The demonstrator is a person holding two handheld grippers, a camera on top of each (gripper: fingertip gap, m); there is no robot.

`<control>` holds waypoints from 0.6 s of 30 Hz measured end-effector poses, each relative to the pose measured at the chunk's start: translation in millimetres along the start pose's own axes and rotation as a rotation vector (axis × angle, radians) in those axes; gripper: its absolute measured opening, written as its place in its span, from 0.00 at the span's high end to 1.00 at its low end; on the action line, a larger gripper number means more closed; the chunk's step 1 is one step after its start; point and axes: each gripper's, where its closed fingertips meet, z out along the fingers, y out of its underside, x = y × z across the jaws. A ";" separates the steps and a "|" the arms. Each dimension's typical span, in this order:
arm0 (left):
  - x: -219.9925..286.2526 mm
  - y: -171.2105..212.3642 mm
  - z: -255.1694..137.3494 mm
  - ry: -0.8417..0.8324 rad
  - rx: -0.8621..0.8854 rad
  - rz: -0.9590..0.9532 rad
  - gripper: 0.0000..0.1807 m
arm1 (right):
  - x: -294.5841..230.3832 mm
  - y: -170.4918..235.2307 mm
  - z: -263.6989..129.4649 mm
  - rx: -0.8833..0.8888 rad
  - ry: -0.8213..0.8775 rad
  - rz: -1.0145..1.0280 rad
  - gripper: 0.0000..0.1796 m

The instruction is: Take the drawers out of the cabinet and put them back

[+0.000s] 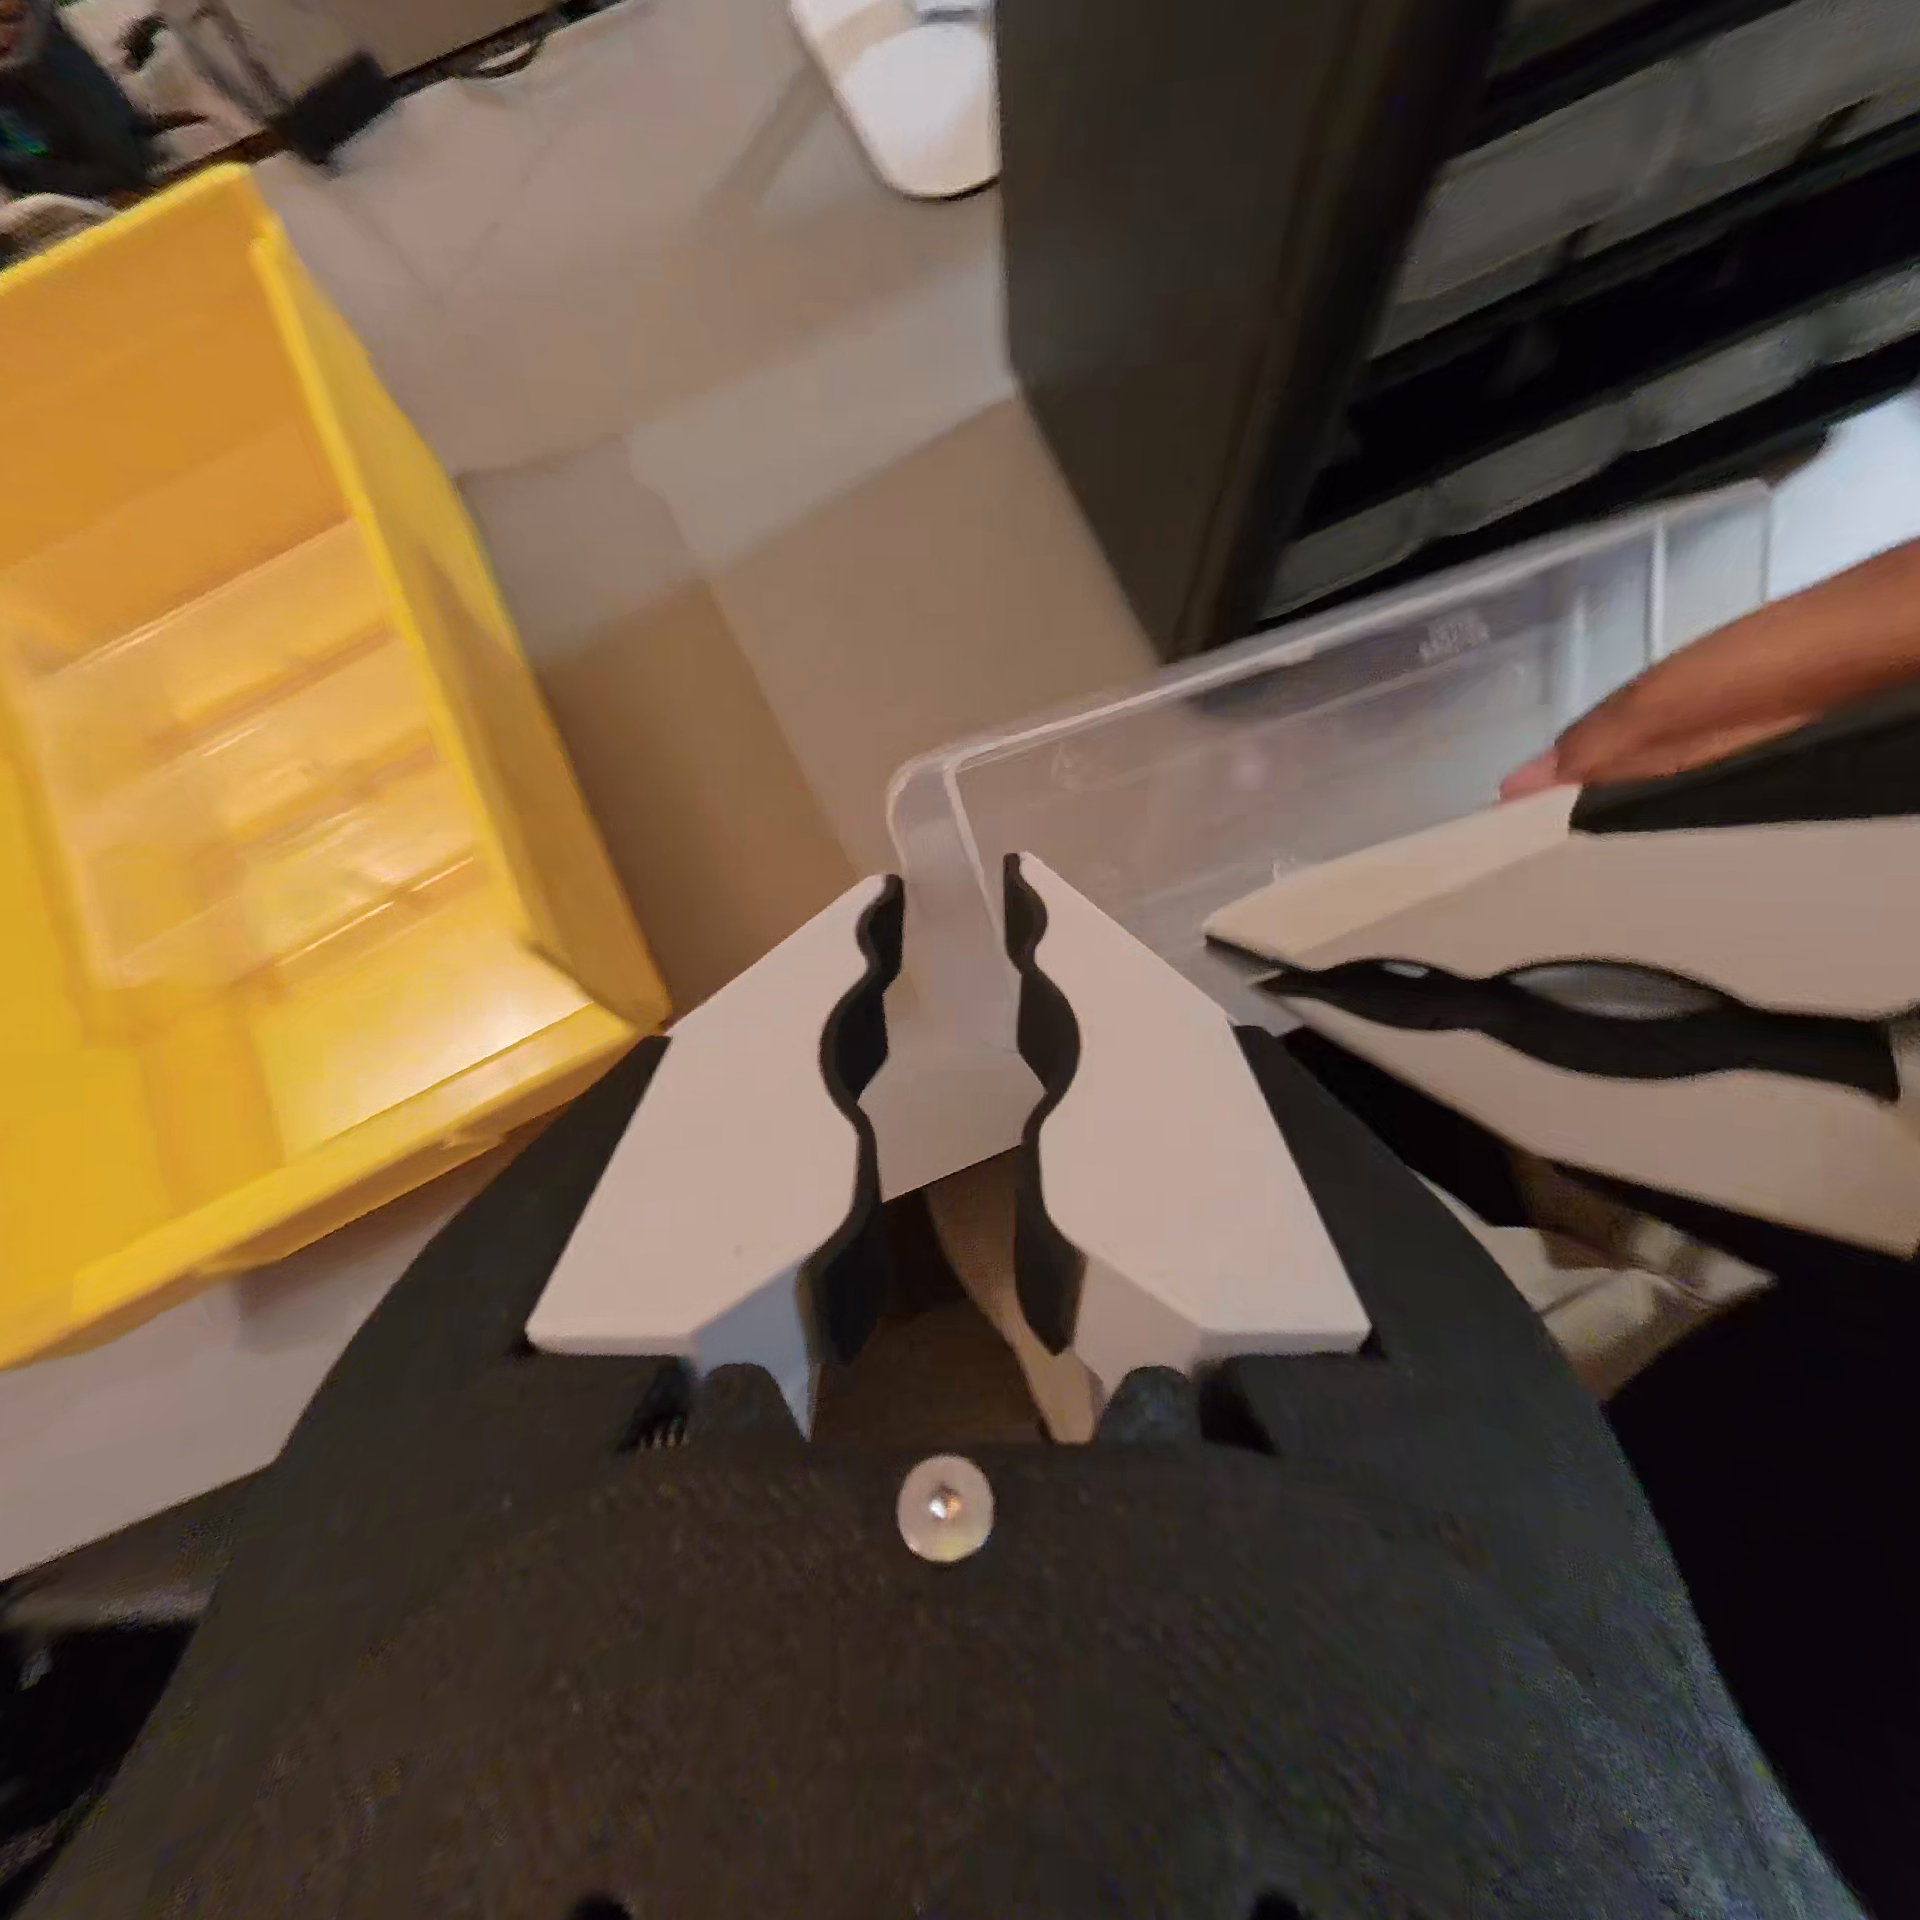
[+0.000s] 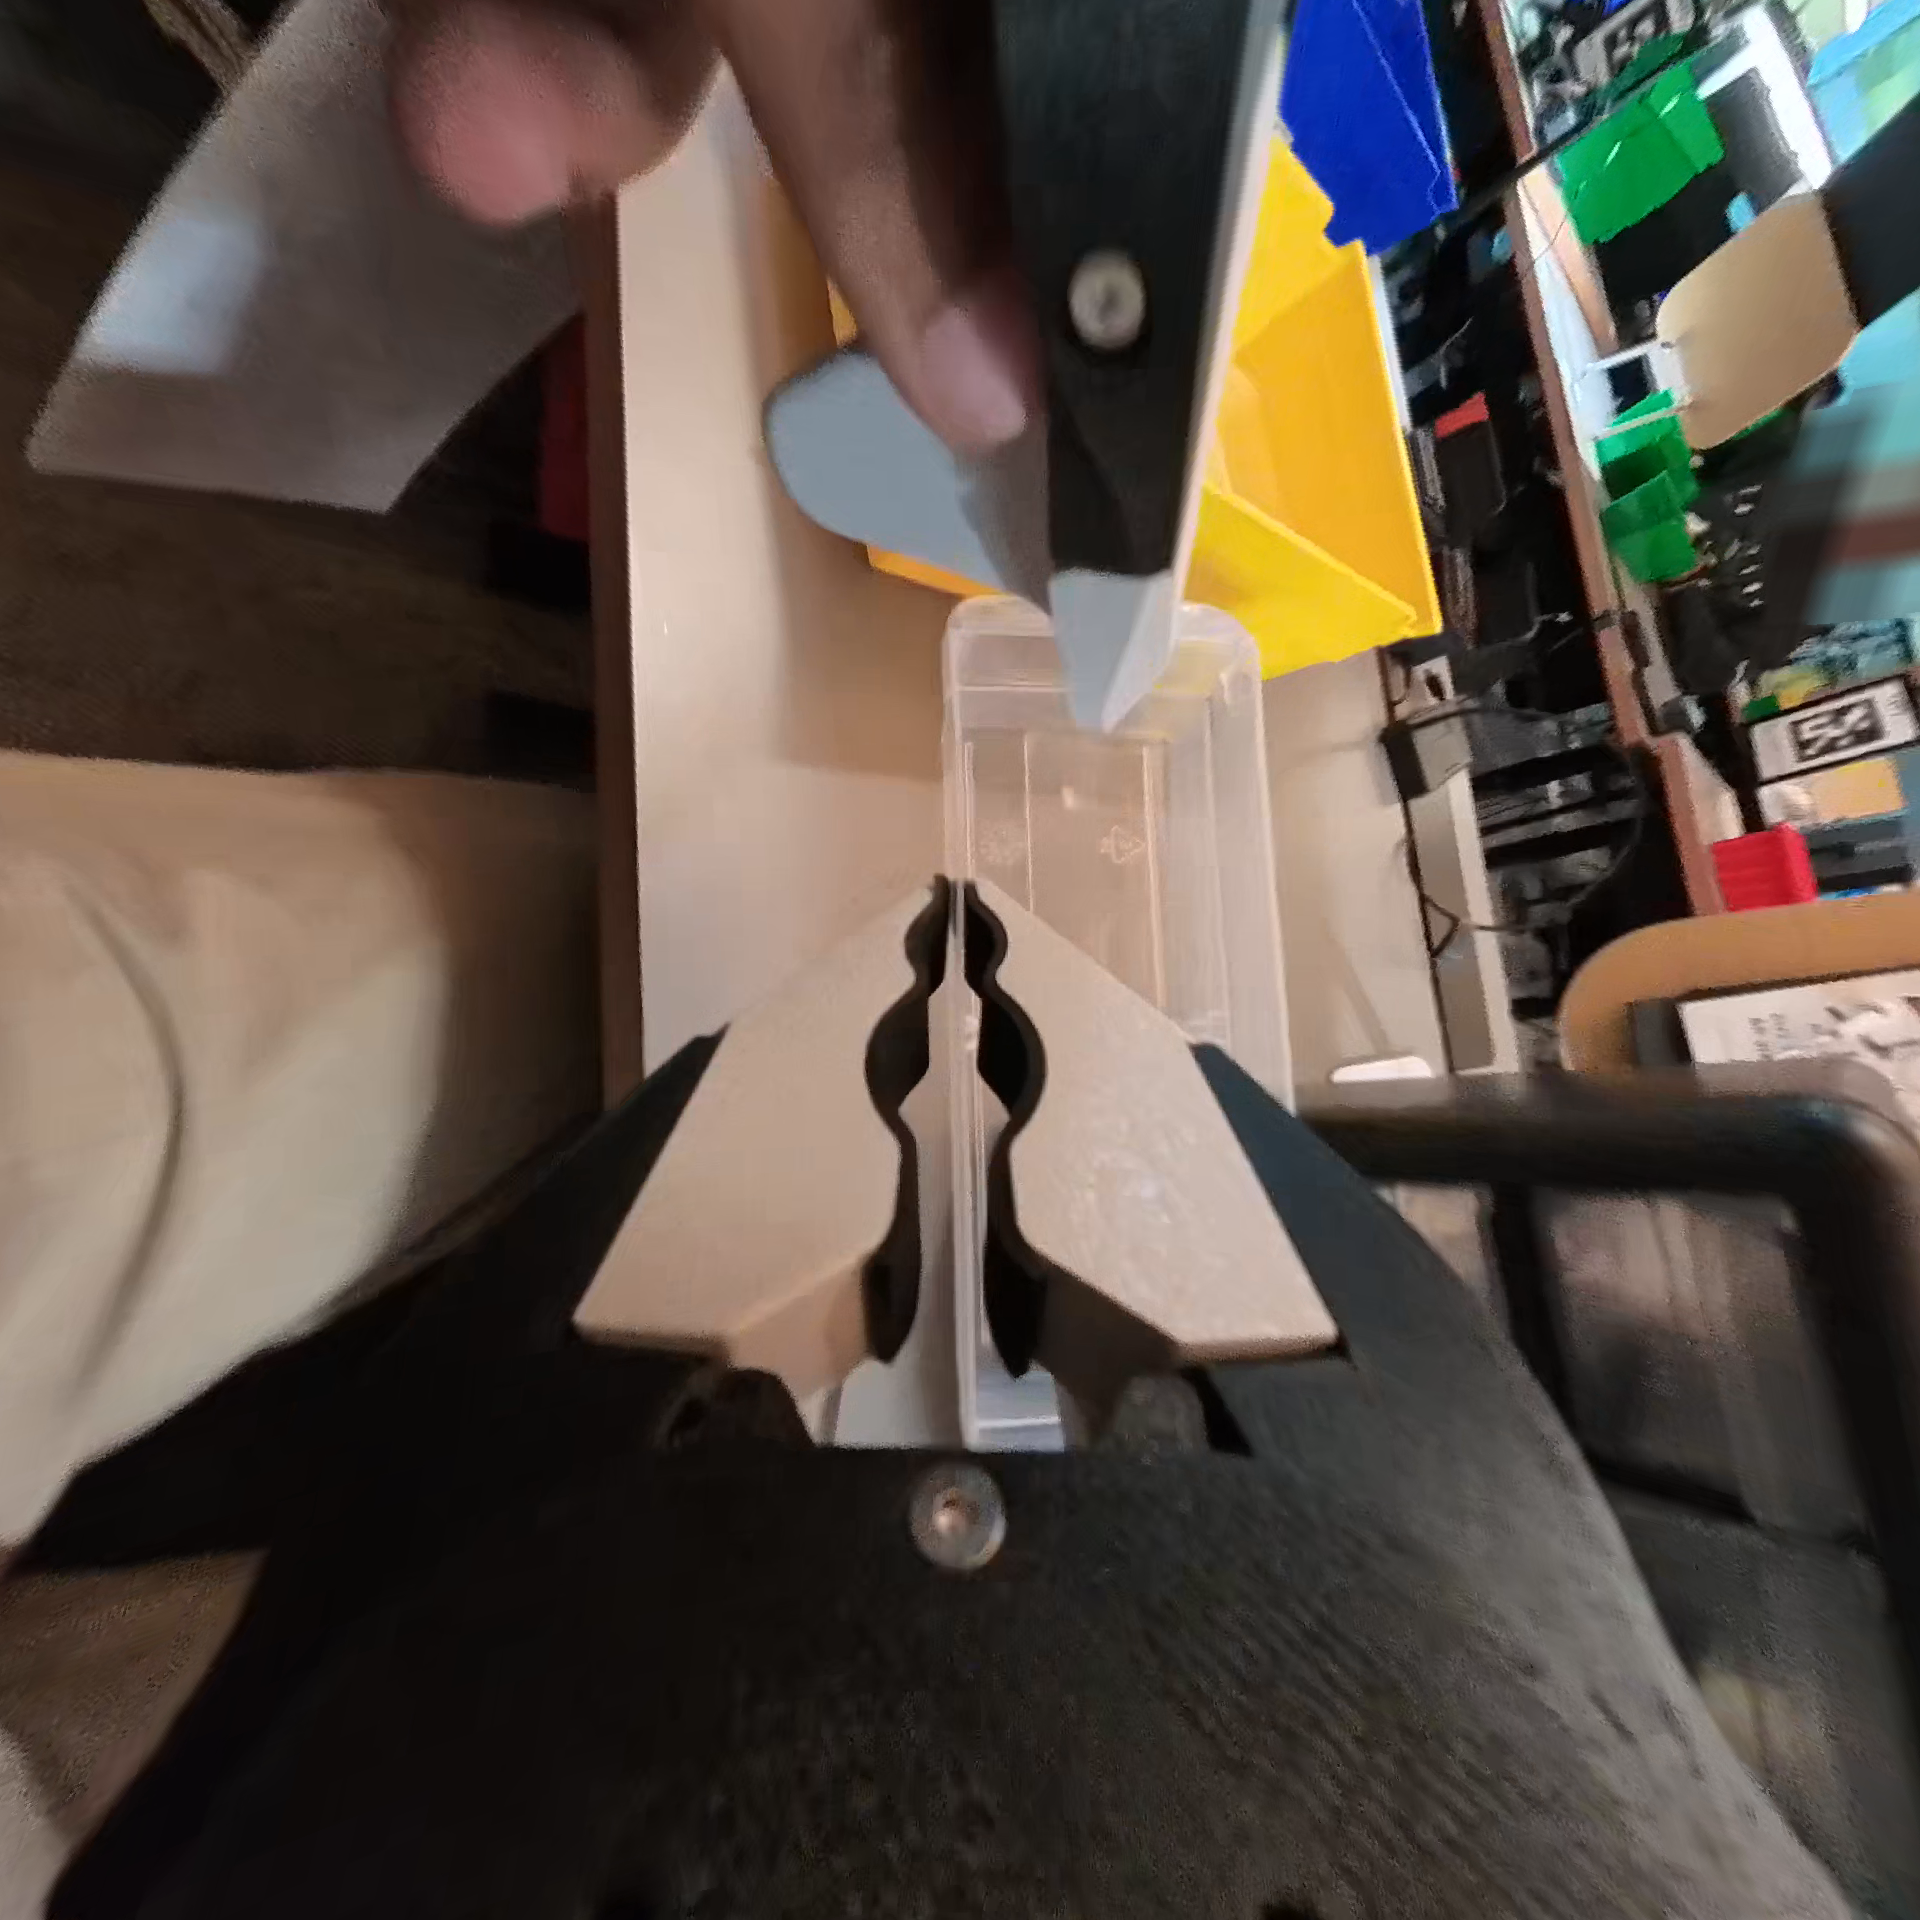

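A clear plastic drawer (image 1: 1351, 748) is held out in front of the black cabinet (image 1: 1195, 312), which has more drawers in its slots. My left gripper (image 1: 953, 883) is closed on the drawer's front end, with the thick front lip between its fingers. My right gripper (image 2: 954, 888) is shut on the drawer's thin side wall (image 2: 1081, 831). It also shows in the left wrist view (image 1: 1247, 966) at the right, with a hand behind it. The left gripper (image 2: 1117, 675) shows at the drawer's far end in the right wrist view.
A yellow bin (image 1: 260, 623) stands left of the cabinet on the pale table (image 1: 727, 582), with clear drawers (image 1: 260, 748) lying in it. A white stand base (image 1: 914, 104) is at the back. Blue bins (image 2: 1361, 114), green bins (image 2: 1642, 156) and a black chair arm (image 2: 1662, 1132) lie to the right.
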 end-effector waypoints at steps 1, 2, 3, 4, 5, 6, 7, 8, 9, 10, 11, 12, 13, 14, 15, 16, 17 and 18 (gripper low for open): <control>7.2 -1.1 0.3 0.045 0.023 -0.005 0.82 | 2.1 7.0 -7.4 0.002 0.008 -0.024 1.00; 15.1 -1.5 0.3 0.097 0.041 -0.004 0.74 | 3.5 14.5 -15.7 0.003 0.008 -0.035 1.00; 22.9 -0.7 0.0 0.151 0.049 -0.001 0.68 | 4.2 22.3 -24.6 0.005 -0.003 -0.035 1.00; 30.5 0.3 -1.0 0.205 0.054 0.007 0.61 | 5.1 30.2 -34.2 0.012 -0.016 -0.022 0.99; 38.1 -0.8 -3.5 0.258 0.071 0.018 0.57 | 5.0 37.9 -44.0 0.021 -0.037 -0.004 0.99; 48.0 -3.0 -7.6 0.320 0.100 0.041 0.53 | 2.2 43.7 -54.6 0.047 -0.075 0.004 1.00; 60.3 -5.1 -12.5 0.389 0.132 0.081 0.51 | -1.3 47.4 -65.9 0.090 -0.115 0.007 0.99; 71.3 -5.6 -16.1 0.439 0.157 0.123 0.50 | -3.3 51.7 -76.5 0.125 -0.146 0.019 1.00; 81.6 -5.2 -17.8 0.474 0.175 0.166 0.49 | -4.0 57.0 -86.0 0.145 -0.177 0.034 0.99; 92.0 -3.9 -18.4 0.503 0.187 0.207 0.48 | -4.1 61.6 -95.1 0.165 -0.206 0.051 1.00; 102.4 -3.1 -18.1 0.528 0.199 0.240 0.48 | -3.3 64.4 -104.1 0.193 -0.232 0.072 1.00; 113.8 -2.4 -18.1 0.558 0.211 0.269 0.48 | -2.2 65.8 -112.7 0.225 -0.259 0.101 1.00; 124.4 -3.9 -18.1 0.583 0.235 0.291 0.48 | -1.2 66.3 -120.4 0.256 -0.289 0.133 1.00; 133.6 -8.1 -18.0 0.599 0.272 0.299 0.48 | -0.4 65.8 -127.2 0.289 -0.319 0.163 1.00; 142.7 -13.5 -18.8 0.620 0.316 0.298 0.48 | -0.1 63.8 -133.9 0.328 -0.351 0.190 1.00; 151.0 -18.8 -20.3 0.647 0.360 0.291 0.48 | -0.2 60.5 -140.1 0.372 -0.384 0.220 1.00; 157.8 -24.6 -22.0 0.673 0.403 0.271 0.47 | -0.1 56.5 -145.5 0.416 -0.414 0.251 1.00; 164.2 -28.5 -24.8 0.710 0.437 0.253 0.47 | 0.5 52.9 -149.7 0.454 -0.436 0.276 1.00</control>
